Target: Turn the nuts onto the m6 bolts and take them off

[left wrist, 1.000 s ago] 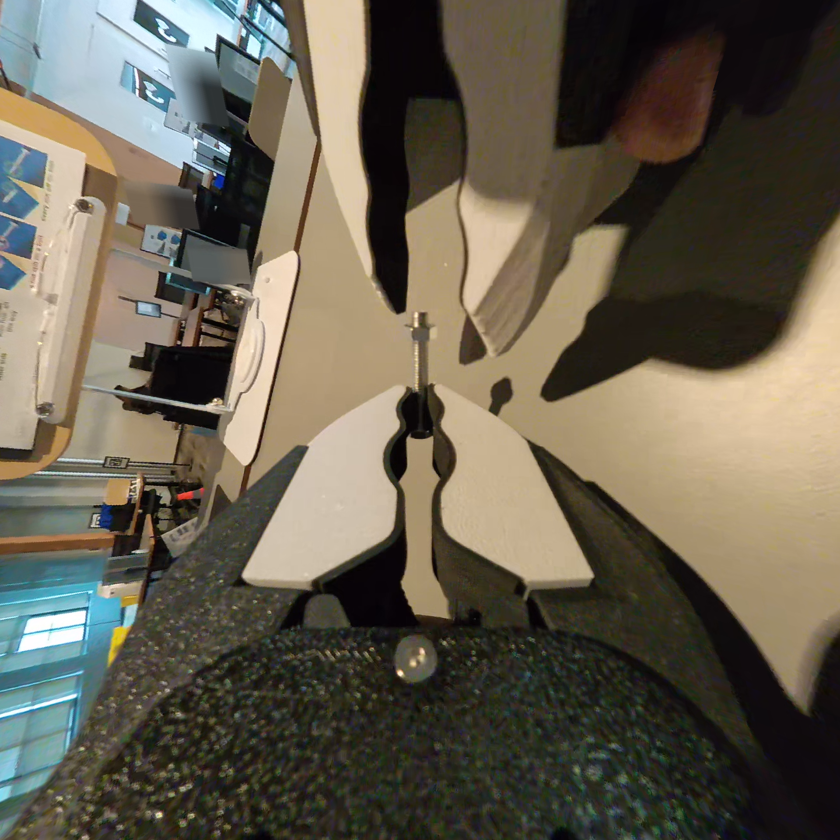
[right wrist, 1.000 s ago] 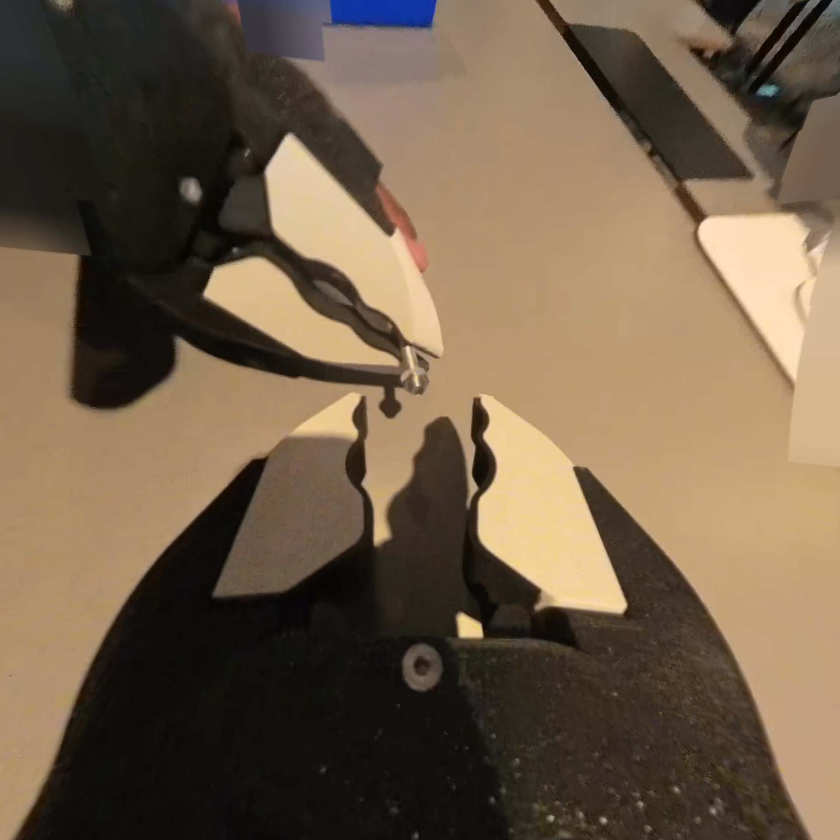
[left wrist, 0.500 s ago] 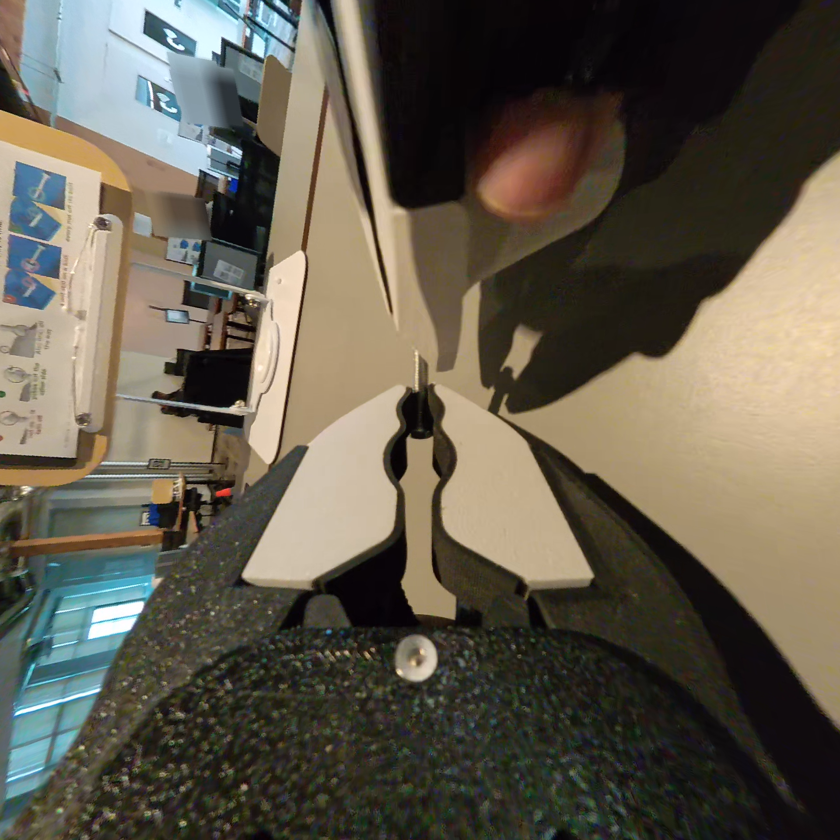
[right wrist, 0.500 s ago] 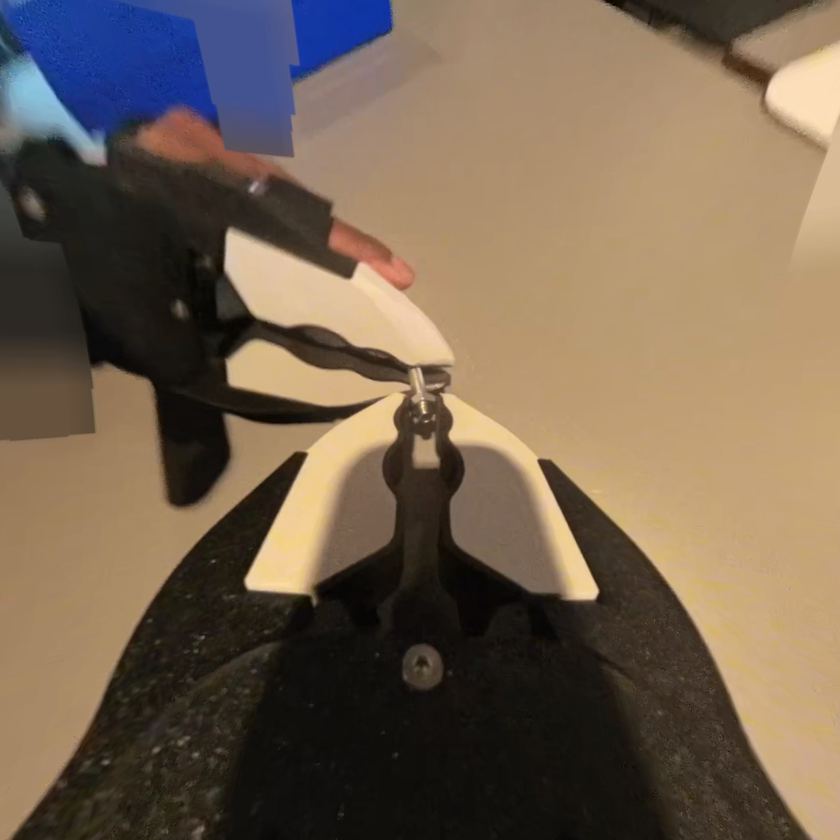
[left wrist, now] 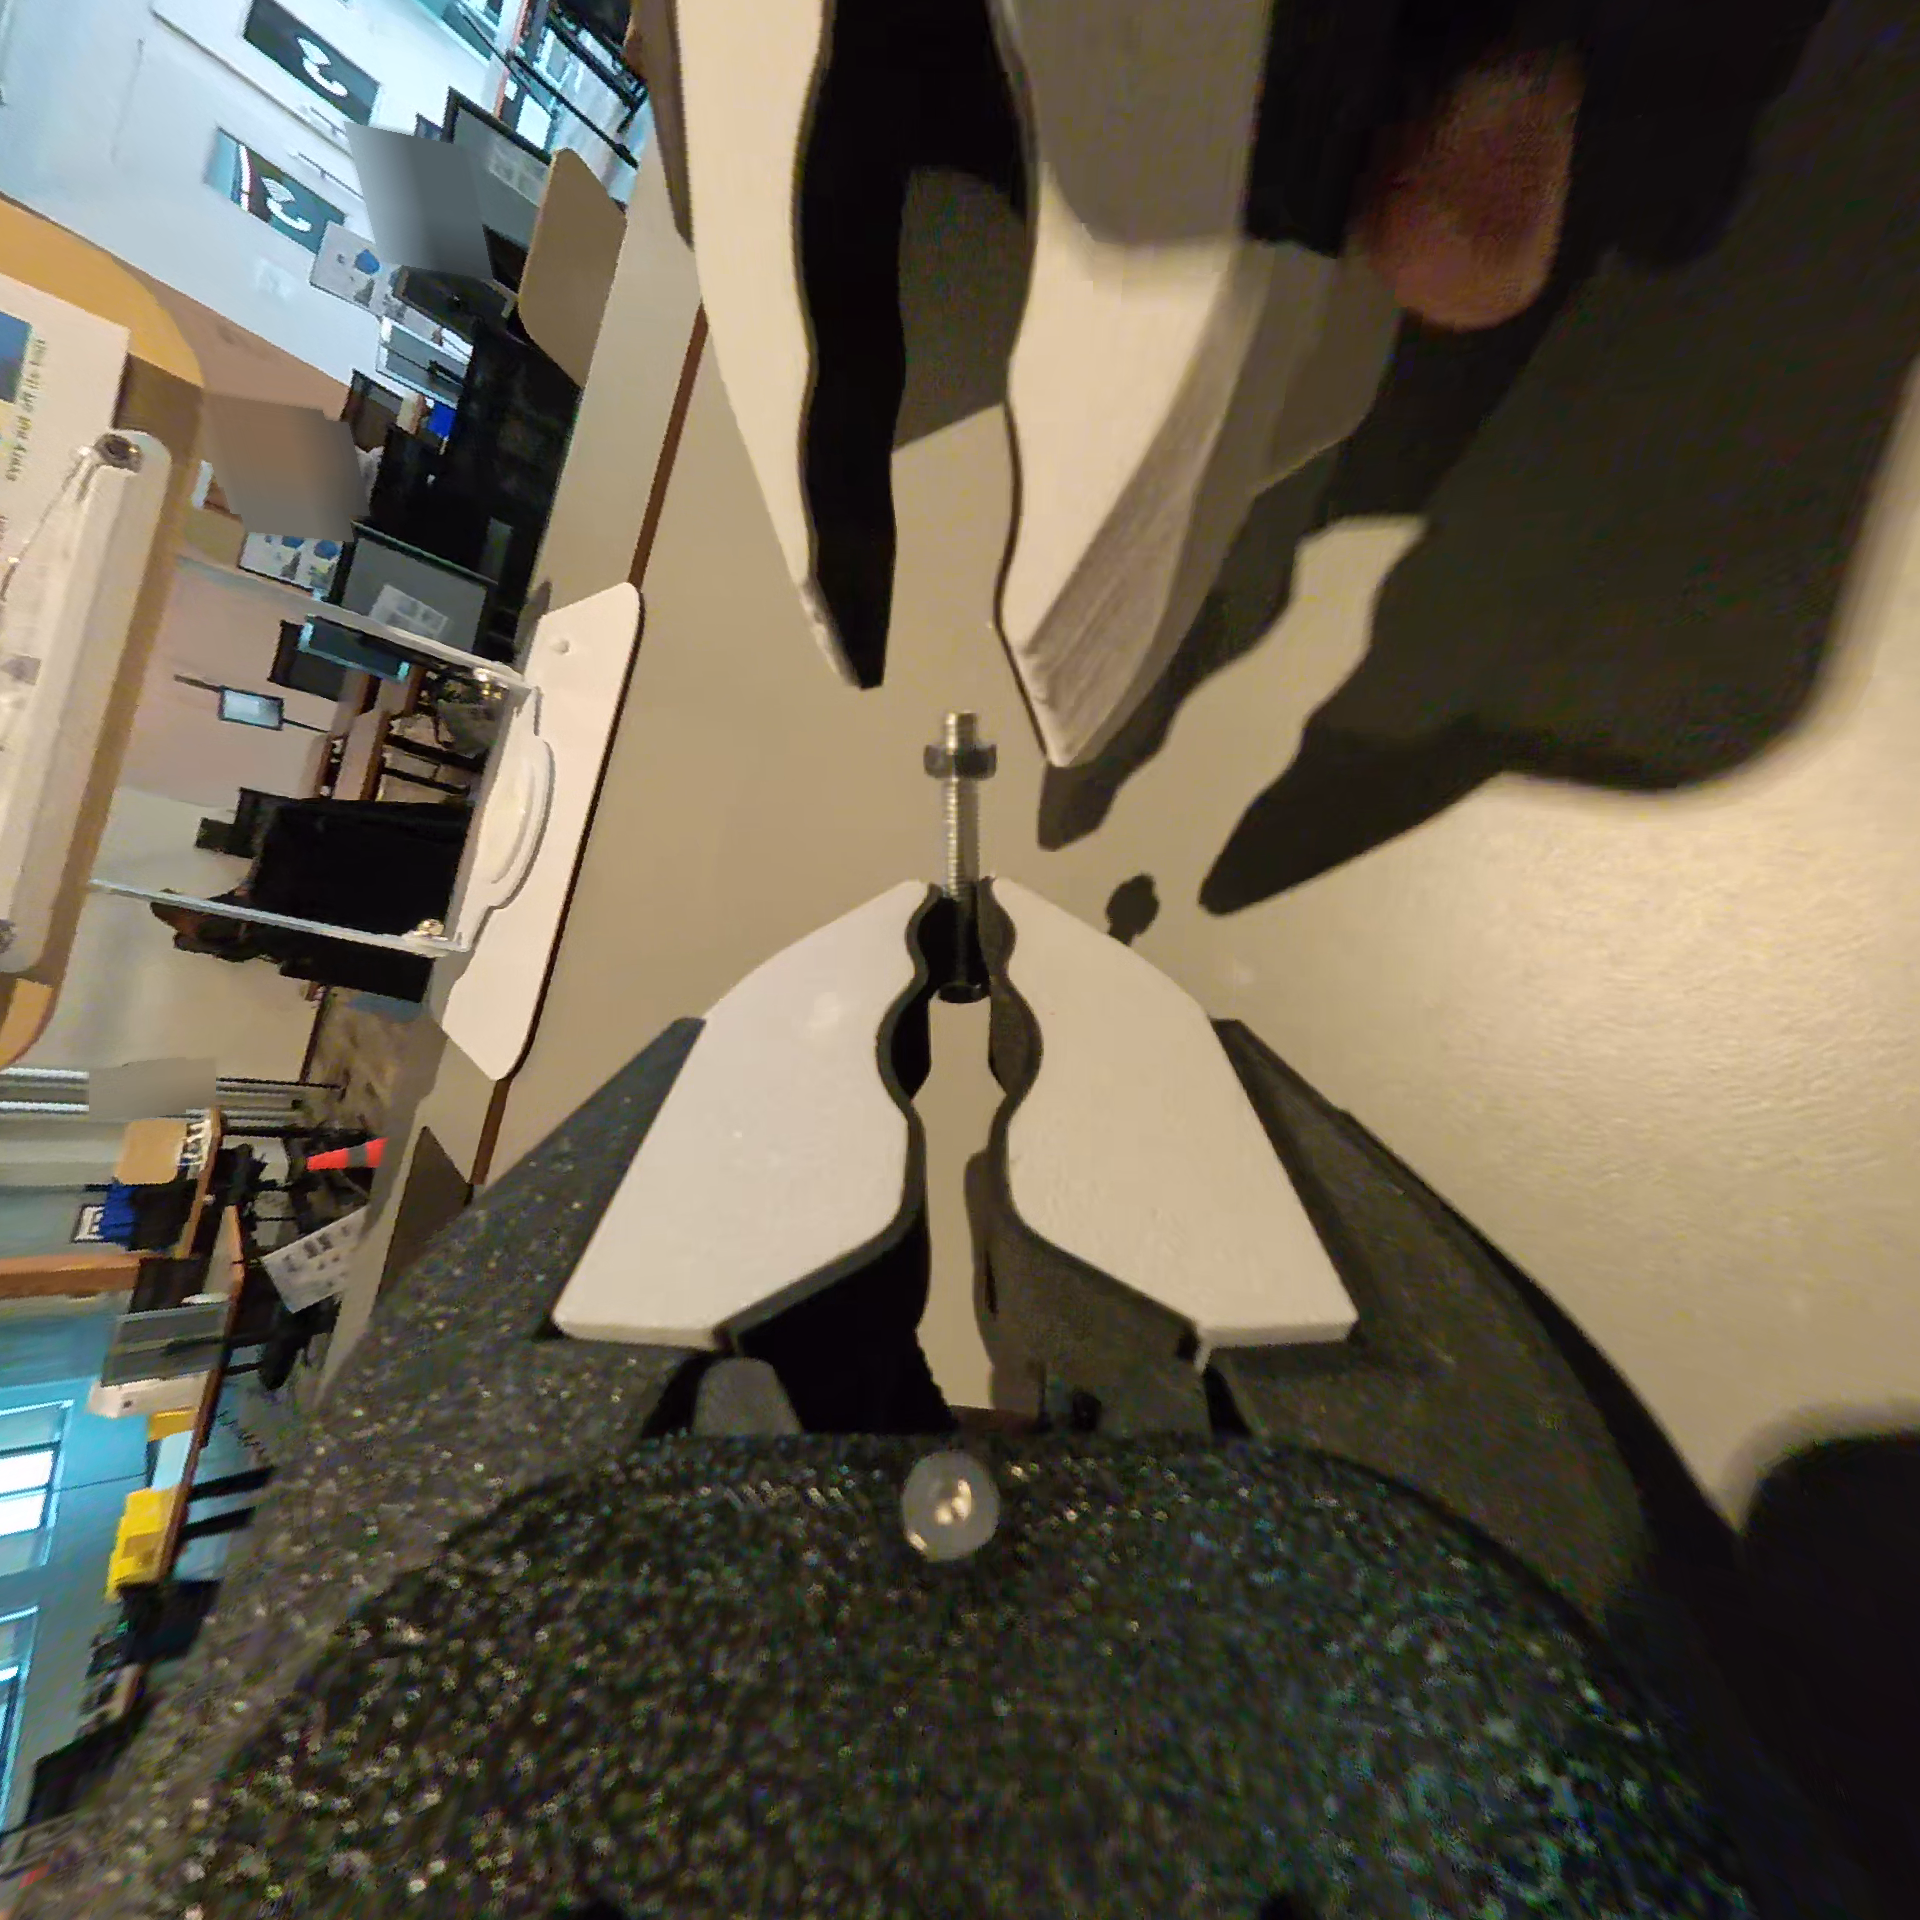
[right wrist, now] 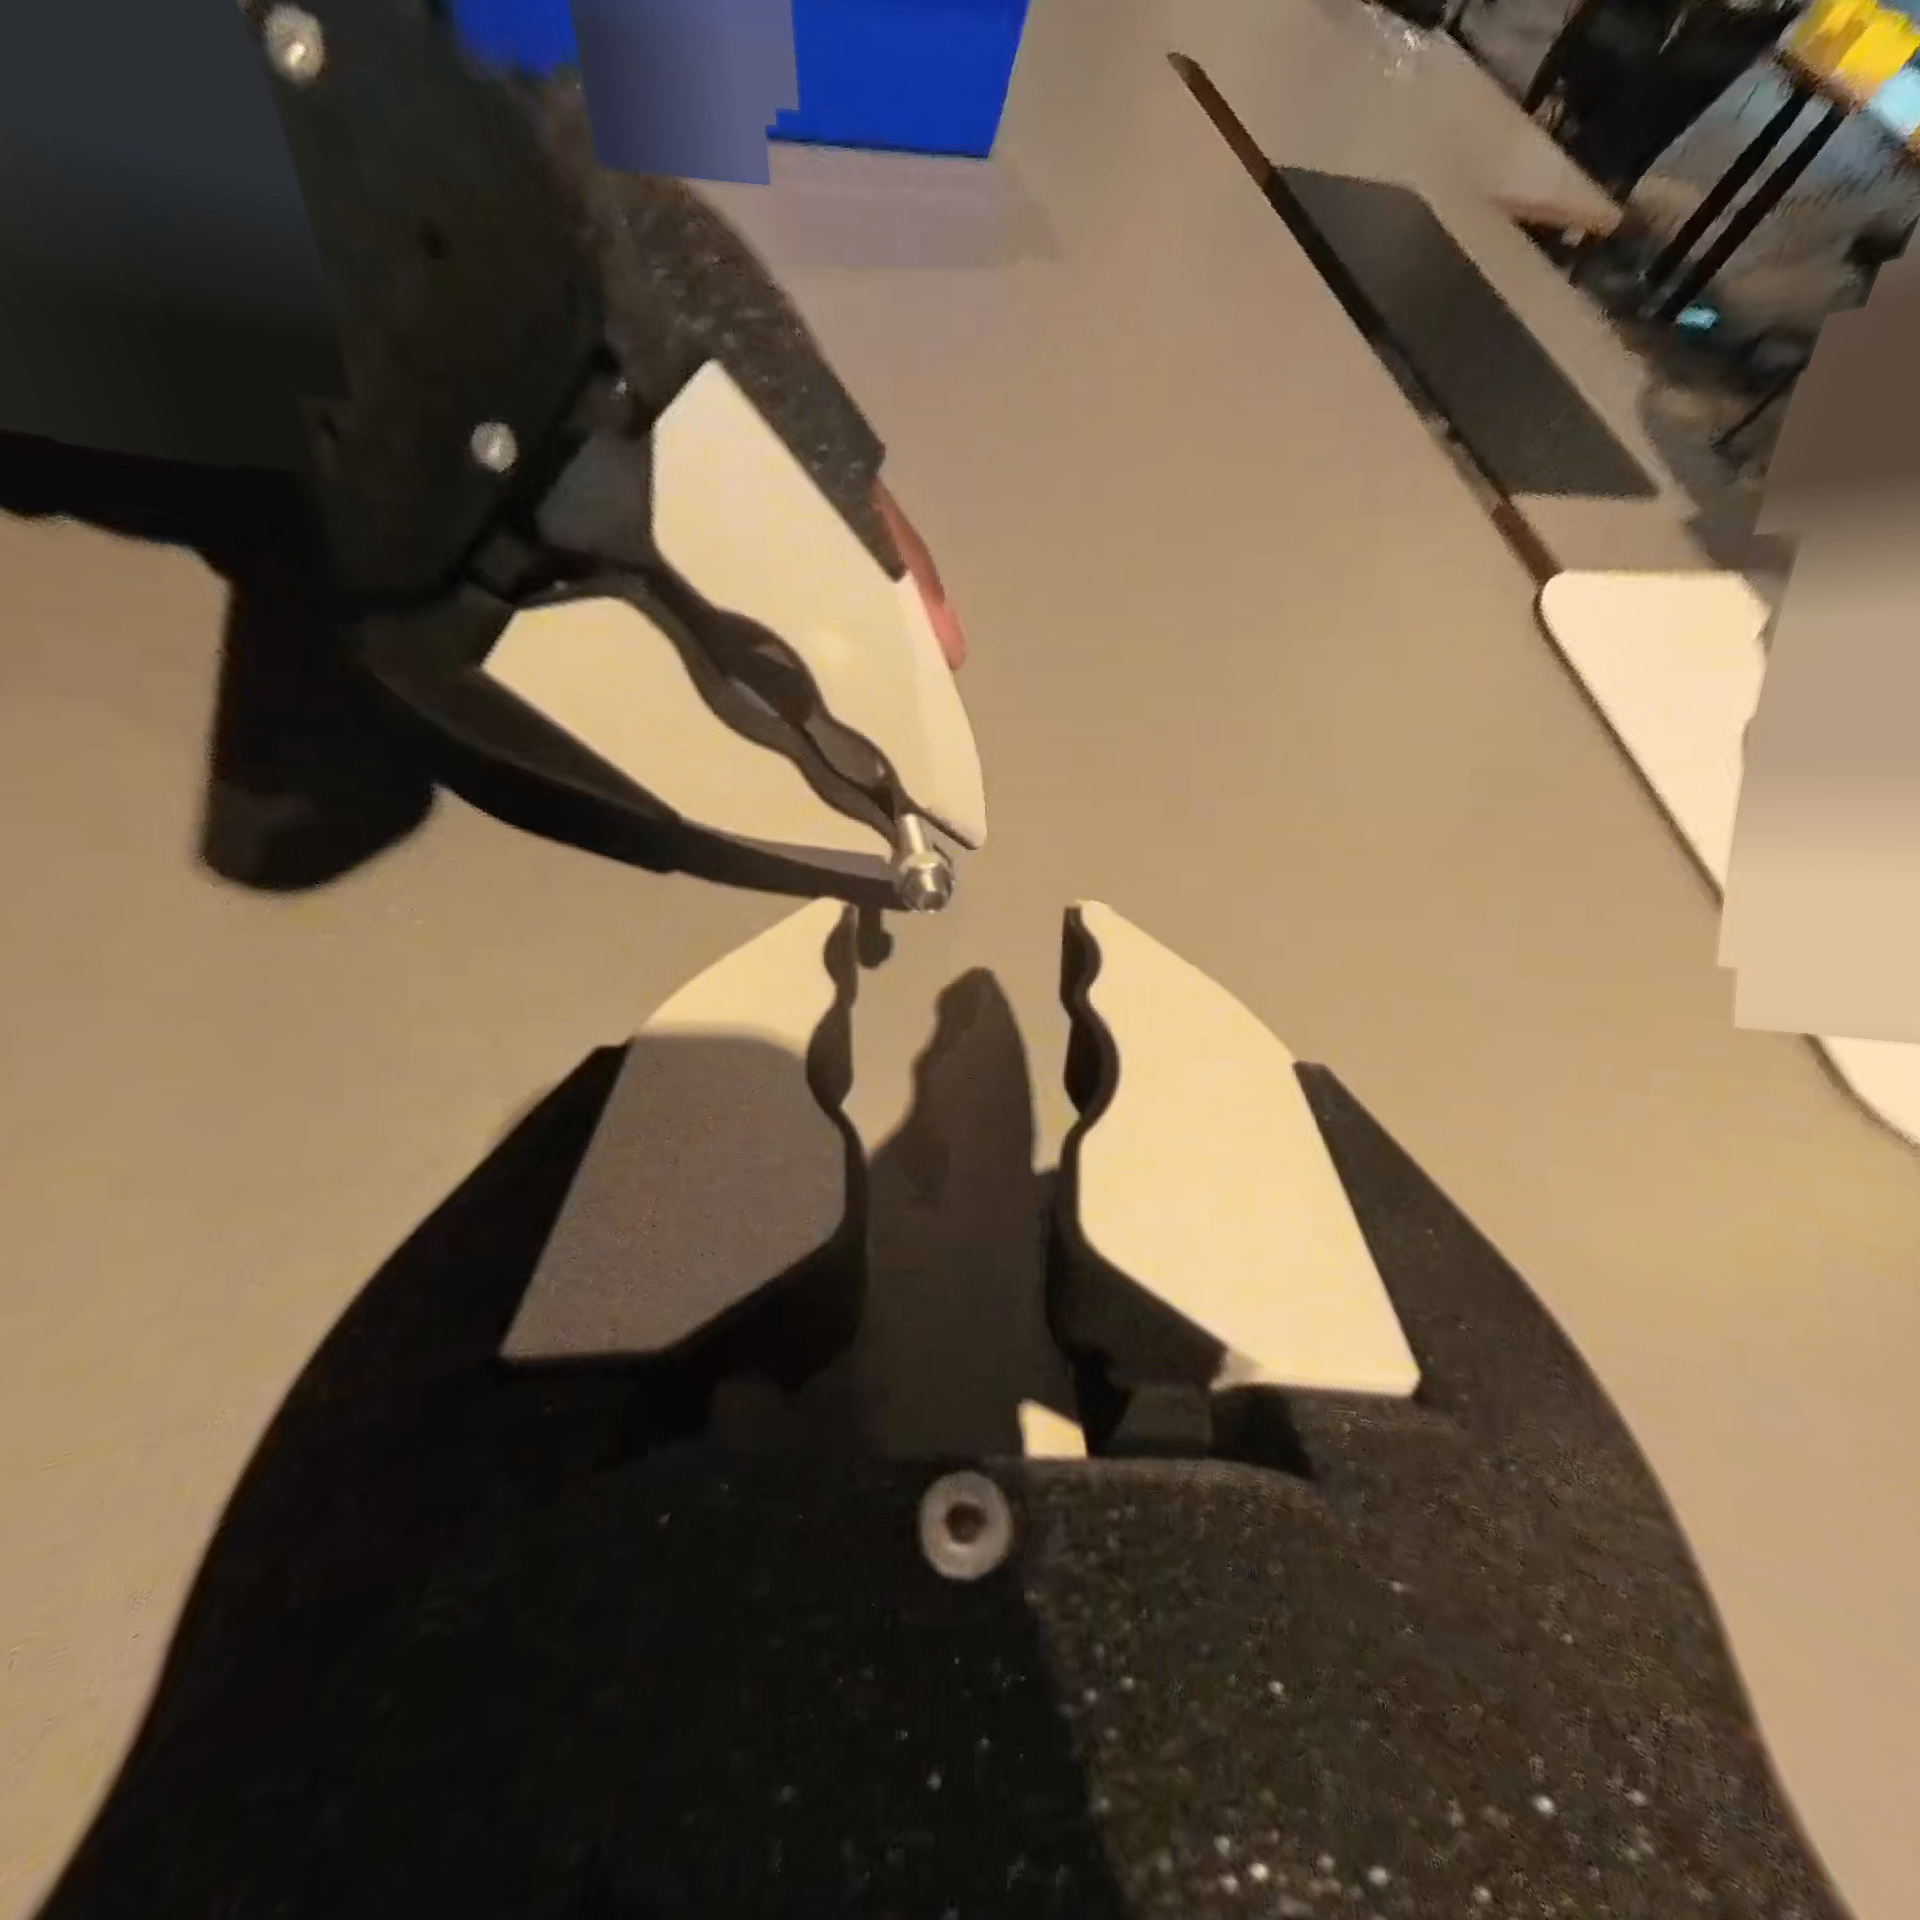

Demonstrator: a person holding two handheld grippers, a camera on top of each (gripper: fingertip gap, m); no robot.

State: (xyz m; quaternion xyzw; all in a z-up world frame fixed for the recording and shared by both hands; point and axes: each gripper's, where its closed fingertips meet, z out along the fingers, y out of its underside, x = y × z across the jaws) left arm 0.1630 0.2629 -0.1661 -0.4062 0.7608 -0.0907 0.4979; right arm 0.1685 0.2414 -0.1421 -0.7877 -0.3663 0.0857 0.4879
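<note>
Left claw (left wrist: 958,906) clamped tight on the lower end of a slim silver threaded bolt (left wrist: 957,831), shaft jutting straight out past the white fingertips; small silver hex nut (left wrist: 959,756) seated near the bolt's free end, a few threads showing beyond it; right claw (right wrist: 961,920) spread wide and empty, just short of the nut, not touching it; seen from the left wrist view as two white fingers (left wrist: 1101,582) flanking the bolt tip from beyond; all held above a plain beige surface (right wrist: 1195,582); white rounded board (right wrist: 1652,707) lying near the far edge.
</note>
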